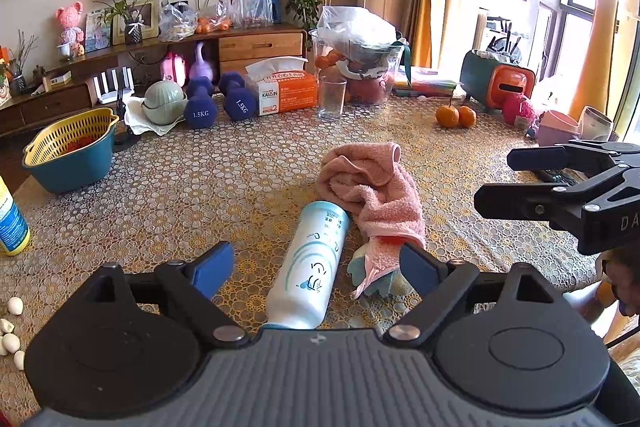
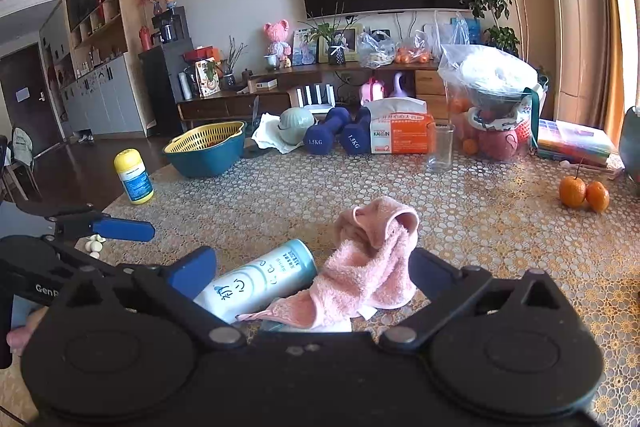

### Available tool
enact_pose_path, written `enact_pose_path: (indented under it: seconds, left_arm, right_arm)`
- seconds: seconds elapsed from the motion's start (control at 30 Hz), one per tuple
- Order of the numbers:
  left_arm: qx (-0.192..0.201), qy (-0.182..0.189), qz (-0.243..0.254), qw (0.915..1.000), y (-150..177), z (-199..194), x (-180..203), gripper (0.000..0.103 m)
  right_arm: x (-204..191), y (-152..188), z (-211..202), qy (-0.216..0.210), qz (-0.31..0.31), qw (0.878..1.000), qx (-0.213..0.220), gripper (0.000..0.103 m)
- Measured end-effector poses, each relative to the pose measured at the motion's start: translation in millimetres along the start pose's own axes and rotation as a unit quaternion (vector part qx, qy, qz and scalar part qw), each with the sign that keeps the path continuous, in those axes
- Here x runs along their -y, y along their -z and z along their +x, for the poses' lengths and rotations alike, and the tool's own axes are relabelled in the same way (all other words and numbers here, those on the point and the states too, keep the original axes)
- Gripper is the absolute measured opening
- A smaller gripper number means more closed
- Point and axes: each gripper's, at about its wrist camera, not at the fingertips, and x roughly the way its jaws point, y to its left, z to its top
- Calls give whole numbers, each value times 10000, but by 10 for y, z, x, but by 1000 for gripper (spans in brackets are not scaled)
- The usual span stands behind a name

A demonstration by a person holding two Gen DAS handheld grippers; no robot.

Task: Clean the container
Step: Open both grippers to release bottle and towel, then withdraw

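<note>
A white bottle [image 1: 308, 267] with teal print lies on its side on the patterned tablecloth, its far end touching a crumpled pink towel [image 1: 372, 187]. My left gripper [image 1: 316, 269] is open, its blue pads on either side of the bottle without touching it. A teal item [image 1: 384, 281] pokes out from under the towel's near end. In the right wrist view, my right gripper [image 2: 310, 273] is open low over the bottle [image 2: 256, 281] and towel [image 2: 368, 267]. It also shows at the right edge of the left wrist view as the right gripper [image 1: 496, 179], and the left gripper's finger [image 2: 124, 229] shows at the left of the right wrist view.
Along the table's far side stand a clear glass [image 1: 332, 95], blue dumbbells [image 1: 218, 103], an orange tissue box [image 1: 286, 89] and bagged bowls [image 1: 360, 39]. A teal basin with a yellow colander [image 1: 68, 151] sits left, two oranges [image 1: 456, 115] right. A yellow-capped bottle [image 2: 134, 177] and small white pieces [image 1: 10, 331] lie near the left edge.
</note>
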Motion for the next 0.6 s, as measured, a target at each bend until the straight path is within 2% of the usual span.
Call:
enact_pose_path:
  seconds: [0.07, 0.1, 0.33, 0.6]
  left_arm:
    - [71, -22, -4, 10000, 17, -48, 4, 102]
    - [121, -43, 8, 9999, 30, -74, 11, 103]
    - [213, -121, 69, 9997, 126, -164, 63, 103]
    - [270, -98, -95, 9995, 219, -233, 82, 103]
  right_arm:
    - [-32, 21, -36, 44, -17, 10000, 38, 102]
    - [-46, 32, -50, 64, -22, 10000, 59, 102]
    - [-131, 115, -127, 122, 35, 9998, 119, 102]
    - [-185, 232, -196, 153, 59, 9998, 150, 102]
